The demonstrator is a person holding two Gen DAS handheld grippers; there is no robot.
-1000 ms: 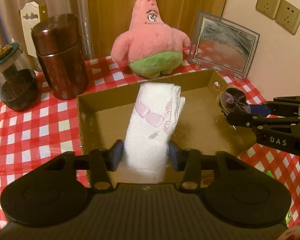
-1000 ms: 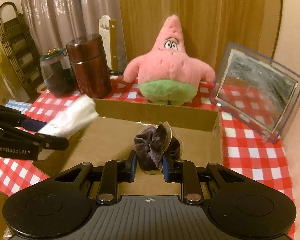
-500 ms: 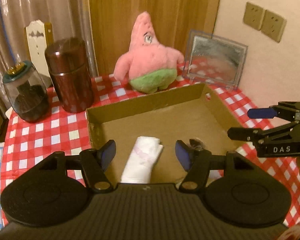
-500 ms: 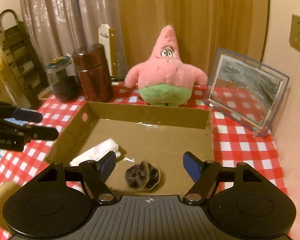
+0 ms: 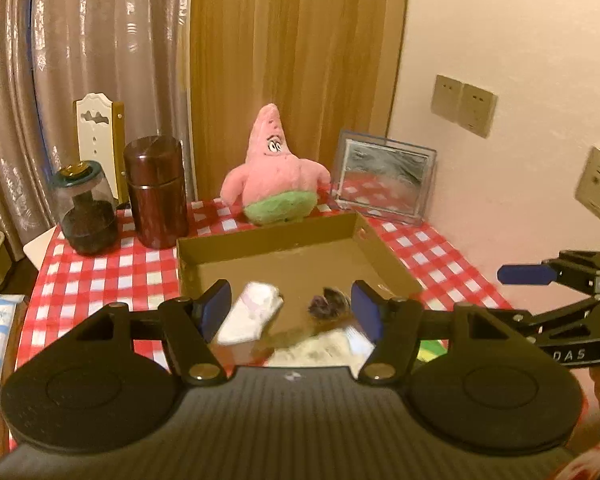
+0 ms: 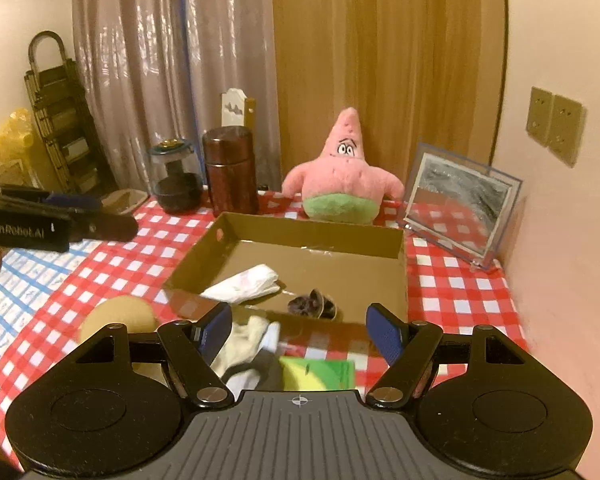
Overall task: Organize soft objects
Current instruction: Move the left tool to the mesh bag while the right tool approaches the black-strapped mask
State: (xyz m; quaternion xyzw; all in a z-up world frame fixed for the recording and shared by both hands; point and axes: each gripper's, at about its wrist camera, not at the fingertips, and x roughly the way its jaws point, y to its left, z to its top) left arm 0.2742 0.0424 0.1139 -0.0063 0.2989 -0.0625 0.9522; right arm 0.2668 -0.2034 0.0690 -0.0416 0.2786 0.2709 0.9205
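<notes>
A shallow cardboard box sits on the red-checked table. Inside it lie a folded white pad on the left and a dark scrunchie to its right. My left gripper is open and empty, hanging back above the box's near edge. My right gripper is also open and empty, over the table in front of the box. A pink starfish plush stands behind the box. Each gripper shows at the edge of the other's view: the left gripper, the right gripper.
In front of the box lie a white sock, a green-yellow sponge and a tan round pad. A brown canister and glass jar stand back left, a framed mirror back right by the wall.
Both grippers let go of their loads and drew back and up from the box. The white pad and the scrunchie now lie on the box floor.
</notes>
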